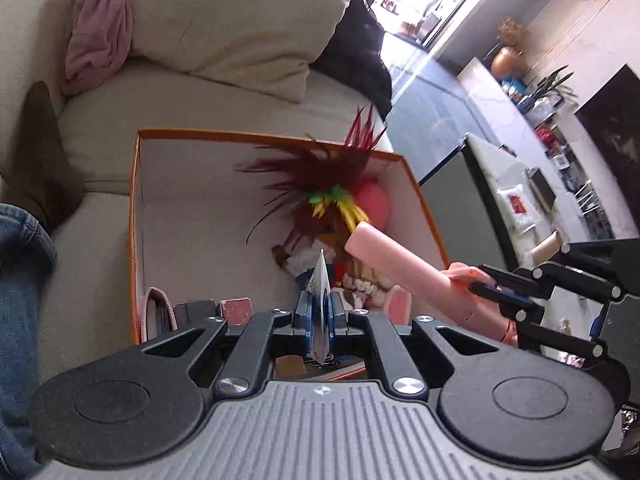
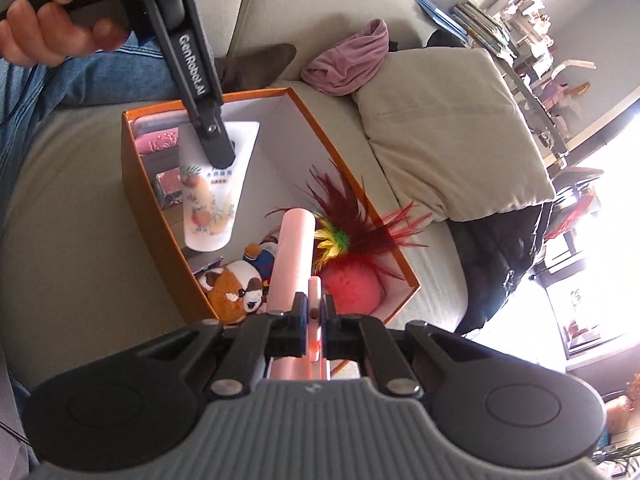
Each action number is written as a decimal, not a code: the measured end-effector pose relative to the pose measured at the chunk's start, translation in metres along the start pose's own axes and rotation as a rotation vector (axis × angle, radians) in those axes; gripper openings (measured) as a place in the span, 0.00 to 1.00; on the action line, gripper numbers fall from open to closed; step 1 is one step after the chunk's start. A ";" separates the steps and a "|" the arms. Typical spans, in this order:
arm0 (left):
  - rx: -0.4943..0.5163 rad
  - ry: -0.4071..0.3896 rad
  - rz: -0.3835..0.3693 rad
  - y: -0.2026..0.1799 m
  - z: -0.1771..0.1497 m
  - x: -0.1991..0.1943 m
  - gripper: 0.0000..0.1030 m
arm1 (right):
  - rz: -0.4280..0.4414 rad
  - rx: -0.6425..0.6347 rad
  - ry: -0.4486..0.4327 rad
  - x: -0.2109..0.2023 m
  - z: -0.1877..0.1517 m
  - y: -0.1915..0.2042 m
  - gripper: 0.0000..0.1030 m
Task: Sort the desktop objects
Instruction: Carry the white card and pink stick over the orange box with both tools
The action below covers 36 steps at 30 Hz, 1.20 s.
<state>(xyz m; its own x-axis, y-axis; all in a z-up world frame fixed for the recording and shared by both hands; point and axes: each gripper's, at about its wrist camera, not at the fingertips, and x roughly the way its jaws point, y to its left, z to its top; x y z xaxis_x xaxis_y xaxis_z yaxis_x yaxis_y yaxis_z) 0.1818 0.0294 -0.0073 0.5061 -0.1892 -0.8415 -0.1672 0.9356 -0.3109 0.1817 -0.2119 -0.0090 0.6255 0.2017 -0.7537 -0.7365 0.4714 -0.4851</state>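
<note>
A white lotion tube (image 2: 208,184) and a pink toy gun (image 2: 294,248) are held clamped by the left gripper (image 1: 320,312) and right gripper (image 2: 314,316) over the orange box (image 2: 148,196); release inside is called for next.

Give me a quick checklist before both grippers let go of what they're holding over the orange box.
1. Left gripper shut on the tube: ok, the flat end is pinched.
2. Right gripper shut on the pink tool: ok.
3. Tube over the box: ok, it hangs inside the walls.
4. Pink tool over the box: ok, its tip is above the feather toy.
5. Landing spot under the tube bare: not ok, small boxes and a pink case lie there.
6. Height above the contents: cannot tell.
</note>
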 end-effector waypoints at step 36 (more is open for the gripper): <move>0.146 0.203 0.206 -0.060 0.011 0.049 0.07 | 0.024 0.057 -0.086 0.007 -0.020 -0.012 0.05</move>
<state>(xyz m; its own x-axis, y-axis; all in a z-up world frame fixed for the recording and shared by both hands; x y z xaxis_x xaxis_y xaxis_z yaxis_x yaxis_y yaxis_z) 0.2260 -0.0330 -0.0254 0.2928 -0.0335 -0.9556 -0.1181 0.9905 -0.0710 0.1901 -0.2336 -0.0177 0.6292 0.2858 -0.7228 -0.7374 0.5133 -0.4390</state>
